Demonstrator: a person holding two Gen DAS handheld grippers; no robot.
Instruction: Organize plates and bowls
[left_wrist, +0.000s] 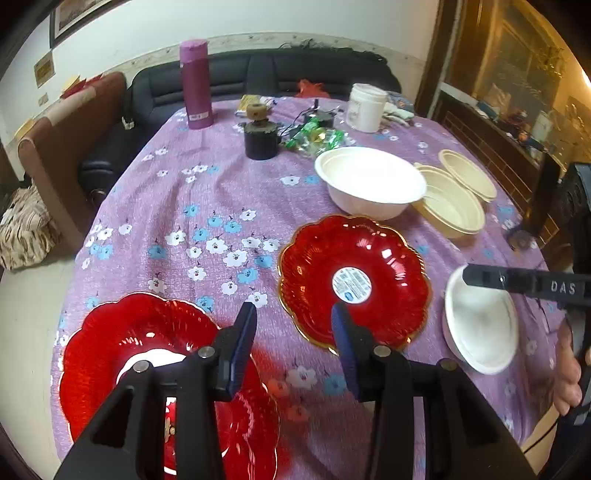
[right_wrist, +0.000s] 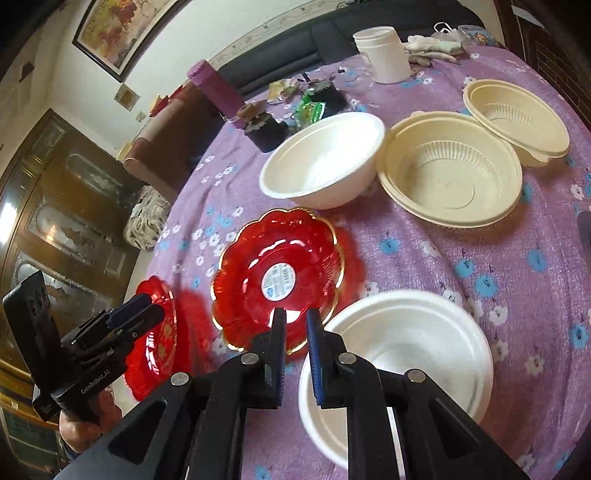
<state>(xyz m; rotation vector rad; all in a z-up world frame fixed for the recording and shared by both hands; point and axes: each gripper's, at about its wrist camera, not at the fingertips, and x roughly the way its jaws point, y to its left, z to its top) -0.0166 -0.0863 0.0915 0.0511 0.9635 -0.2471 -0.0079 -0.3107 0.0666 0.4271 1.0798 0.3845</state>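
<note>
Black gripper arms fill the bottom of both wrist views. From the left wrist, the left gripper (left_wrist: 293, 321) hangs over a purple flowered tablecloth (left_wrist: 207, 199) with its jaws partly apart and nothing between them. Its left finger (left_wrist: 243, 332) overlaps the rim of a red scalloped plate (left_wrist: 140, 354) at the near left edge of the table; contact cannot be told. A second red plate (left_wrist: 354, 280), gold-rimmed with a round white sticker in its middle, lies flat just beyond the right finger.

From the right wrist, the right gripper (right_wrist: 295, 328) has its jaws nearly together with only a thin gap, and they hold nothing. It sits above the near rim of the stickered plate (right_wrist: 277, 277), beside a small white bowl (right_wrist: 402, 362) that stands upright at the near right. In this view the left gripper (right_wrist: 136, 314) shows at far left in a person's hand (right_wrist: 85, 421), over the other red plate (right_wrist: 155, 332).

Farther back, a larger white bowl (right_wrist: 325, 162) stands just past the stickered plate. To its right, a cream bowl (right_wrist: 450, 170) touches another cream bowl (right_wrist: 517, 118) behind it.

At the far end of the table stand a purple flask (left_wrist: 195, 85), a dark mug (left_wrist: 260, 140), green wrappers (left_wrist: 314, 136) and a white tub (left_wrist: 365, 107). A dark sofa (left_wrist: 258, 74) runs behind the table.
</note>
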